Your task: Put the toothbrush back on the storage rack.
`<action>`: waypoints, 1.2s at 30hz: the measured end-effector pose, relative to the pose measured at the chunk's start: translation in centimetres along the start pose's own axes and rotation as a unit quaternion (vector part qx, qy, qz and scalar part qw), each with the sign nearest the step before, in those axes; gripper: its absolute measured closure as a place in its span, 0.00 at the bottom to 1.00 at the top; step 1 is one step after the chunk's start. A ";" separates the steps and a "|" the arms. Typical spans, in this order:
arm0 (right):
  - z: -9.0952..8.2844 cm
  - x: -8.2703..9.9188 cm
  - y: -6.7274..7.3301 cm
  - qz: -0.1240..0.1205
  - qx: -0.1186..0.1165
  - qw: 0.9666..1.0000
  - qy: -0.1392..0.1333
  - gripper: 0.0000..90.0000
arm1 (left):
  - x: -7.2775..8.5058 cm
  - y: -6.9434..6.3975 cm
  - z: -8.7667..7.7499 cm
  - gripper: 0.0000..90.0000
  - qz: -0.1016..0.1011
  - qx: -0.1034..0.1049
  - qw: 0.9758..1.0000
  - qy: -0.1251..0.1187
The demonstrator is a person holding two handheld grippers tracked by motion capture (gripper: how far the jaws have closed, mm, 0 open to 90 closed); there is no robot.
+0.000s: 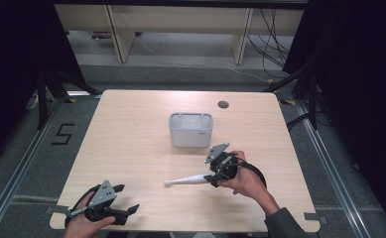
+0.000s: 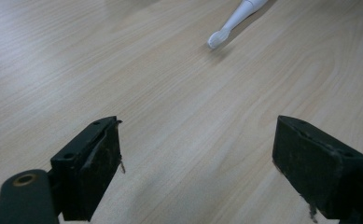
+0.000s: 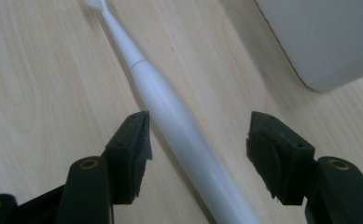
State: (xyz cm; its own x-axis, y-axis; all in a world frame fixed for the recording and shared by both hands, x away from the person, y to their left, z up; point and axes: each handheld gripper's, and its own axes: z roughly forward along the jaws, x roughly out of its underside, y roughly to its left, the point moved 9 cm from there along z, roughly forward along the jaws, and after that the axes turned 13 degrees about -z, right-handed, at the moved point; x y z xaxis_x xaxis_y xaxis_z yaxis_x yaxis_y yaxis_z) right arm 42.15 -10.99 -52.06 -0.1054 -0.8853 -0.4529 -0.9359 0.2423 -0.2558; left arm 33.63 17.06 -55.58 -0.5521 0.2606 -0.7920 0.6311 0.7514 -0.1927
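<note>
A white electric toothbrush (image 1: 185, 180) lies flat on the wooden table (image 1: 131, 134), brush head pointing left. My right gripper (image 1: 212, 179) is low over its handle end, jaws open on either side. In the right gripper view the toothbrush (image 3: 170, 107) runs between the jaws of the right gripper (image 3: 198, 144); it lies close to the left jaw, and a gap shows on the right. My left gripper (image 1: 126, 198) rests open near the front left edge, nothing between its jaws. In the left gripper view the left gripper (image 2: 198, 154) faces bare wood, with the brush head (image 2: 216, 38) farther off.
A white rectangular bin (image 1: 190, 130) stands at the table's middle, just behind the right gripper; its corner (image 3: 328, 37) appears close by in the right gripper view. A round cable hole (image 1: 223, 104) sits near the back edge. Black curtains and floor rails flank the table.
</note>
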 end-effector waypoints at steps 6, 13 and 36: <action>1.4 -1.3 0.5 -0.041 -0.036 0.998 0.031 0.49 | -0.1 -0.2 0.1 0.16 -0.004 0.001 1.000 -0.006; 2.5 -1.5 0.8 -0.066 -0.063 0.994 0.066 0.54 | -0.1 -0.1 0.1 0.16 -0.004 0.001 1.000 -0.006; 5.4 -0.7 1.0 -0.100 -0.115 0.976 0.156 0.67 | -0.1 -0.2 0.1 0.16 -0.004 0.002 1.000 -0.005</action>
State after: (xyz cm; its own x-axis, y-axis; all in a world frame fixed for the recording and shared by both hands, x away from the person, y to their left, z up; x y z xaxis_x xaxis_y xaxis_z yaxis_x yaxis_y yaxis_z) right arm 43.15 -7.98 -56.63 0.0235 -0.9922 -0.1221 -0.9952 -0.0116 -0.0967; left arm 33.60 16.88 -55.54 -0.5510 0.2488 -0.7965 0.6294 0.7506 -0.2010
